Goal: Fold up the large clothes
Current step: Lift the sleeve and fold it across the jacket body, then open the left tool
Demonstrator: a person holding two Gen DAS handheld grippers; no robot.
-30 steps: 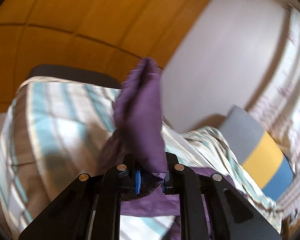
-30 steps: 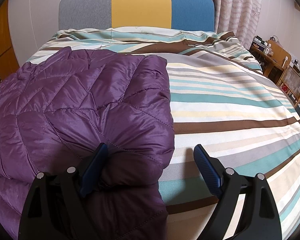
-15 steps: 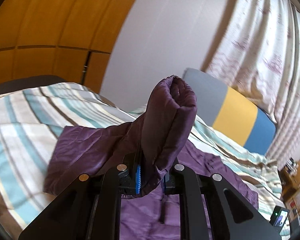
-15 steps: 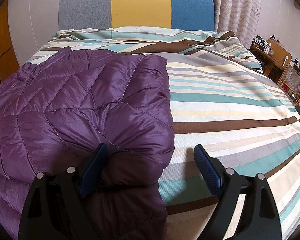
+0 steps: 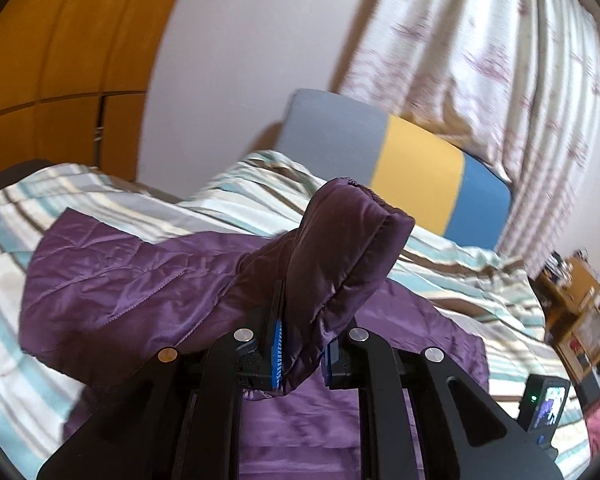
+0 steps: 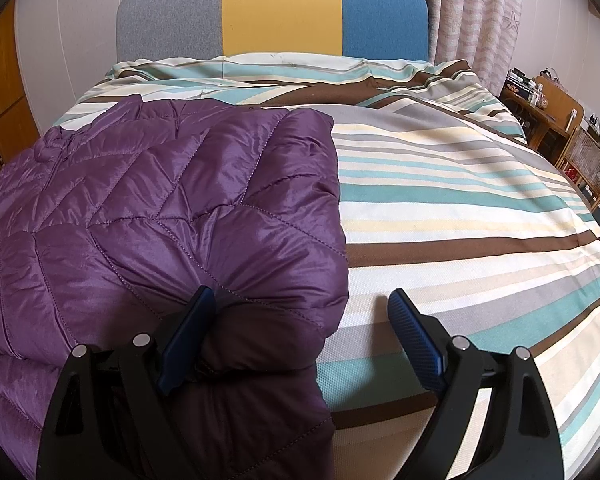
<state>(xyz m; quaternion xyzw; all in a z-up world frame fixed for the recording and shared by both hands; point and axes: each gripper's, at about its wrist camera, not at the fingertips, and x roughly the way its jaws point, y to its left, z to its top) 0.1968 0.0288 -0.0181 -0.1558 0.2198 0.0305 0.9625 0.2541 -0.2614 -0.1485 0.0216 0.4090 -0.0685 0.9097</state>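
Left gripper (image 5: pixel 302 354) was clamped on a sleeve (image 5: pixel 340 256) of the purple quilted jacket (image 6: pixel 160 216), its jaws nearly closed on the fabric. That sleeve rose from the pads and pointed up and away toward the headboard (image 5: pixel 416 176), cuff end highest. Right gripper (image 6: pixel 300 344) stood wide open, holding nothing; its left finger (image 6: pixel 188 332) touched the jacket's near right corner, the other sat over the striped bedspread (image 6: pixel 460 208). From the right view, the jacket lay flat on the bed's left half, its long axis running from the gripper toward the headboard. Only the left view showed the lifted sleeve, the curtain (image 5: pixel 480 60) and a small lit device (image 5: pixel 546 404); only the right view showed the jacket's quilted body.
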